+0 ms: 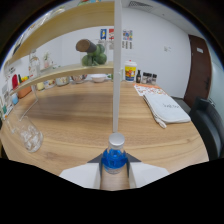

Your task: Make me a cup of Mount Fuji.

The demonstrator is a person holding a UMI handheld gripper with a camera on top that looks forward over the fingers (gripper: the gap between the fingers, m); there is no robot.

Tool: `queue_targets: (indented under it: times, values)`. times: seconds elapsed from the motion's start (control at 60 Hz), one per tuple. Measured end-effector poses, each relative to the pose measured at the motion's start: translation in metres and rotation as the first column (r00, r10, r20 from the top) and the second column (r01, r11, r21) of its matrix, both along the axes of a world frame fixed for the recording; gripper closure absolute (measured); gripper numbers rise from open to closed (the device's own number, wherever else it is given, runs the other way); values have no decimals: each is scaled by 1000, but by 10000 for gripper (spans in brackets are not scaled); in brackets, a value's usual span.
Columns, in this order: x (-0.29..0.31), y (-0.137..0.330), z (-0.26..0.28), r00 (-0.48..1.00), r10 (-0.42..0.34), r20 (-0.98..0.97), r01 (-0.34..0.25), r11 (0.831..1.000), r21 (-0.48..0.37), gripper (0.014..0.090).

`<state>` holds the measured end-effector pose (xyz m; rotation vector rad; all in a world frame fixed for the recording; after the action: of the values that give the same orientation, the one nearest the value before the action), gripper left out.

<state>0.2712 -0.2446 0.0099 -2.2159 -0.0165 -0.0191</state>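
Bottle (114, 155), one blue piece with a silver-grey cap, stands upright between the two white fingers of the gripper (114, 172), its long axis vertical and the cap pointing up. Both fingers (82, 176) seem to press against its blue sides, so the gripper looks clamped on it, though the exact contact is hard to see. Just beyond the cap rises one thin white post (117, 65), also vertical, standing on the wooden table (90, 117). To the left of the fingers, near the table edge, one clear glass (26, 134) stands alone with free wood around it. To the right and further, one folded white cloth (167, 107) lies near the right edge, beside one dark chair (210, 125). The middle of the table is open wood. At the far edge stand one yellow-and-white container (130, 71) and some small dark bottles (146, 77), their number not clear. On the left, two wooden shelves (65, 71) carry small items, and behind them is a white wall (160, 45) and one dark door (198, 65).
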Motion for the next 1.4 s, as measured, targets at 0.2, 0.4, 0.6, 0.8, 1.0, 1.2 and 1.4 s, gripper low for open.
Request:
queue_targets:
  times: [0.2,0.4,0.6,0.8,1.0,1.2,1.4]
  values:
    - [-2,-15,19,998,-60,-33,60,998,-3,218]
    - [-34,-31,68,993,-115,-20,116,992,58,197]
    - [-116,-46,85,995,-102,-11,103,992,73,202]
    - [-198,-42,89,996,-77,-41,79,995,58,194]
    - [-255,-31,161,997,-74,-36,77,994,73,189]
    - [-296,-6,288,997,-64,-34,70,966,250,182]
    - [-323,49,371,996,-38,-84,67,924,377,185]
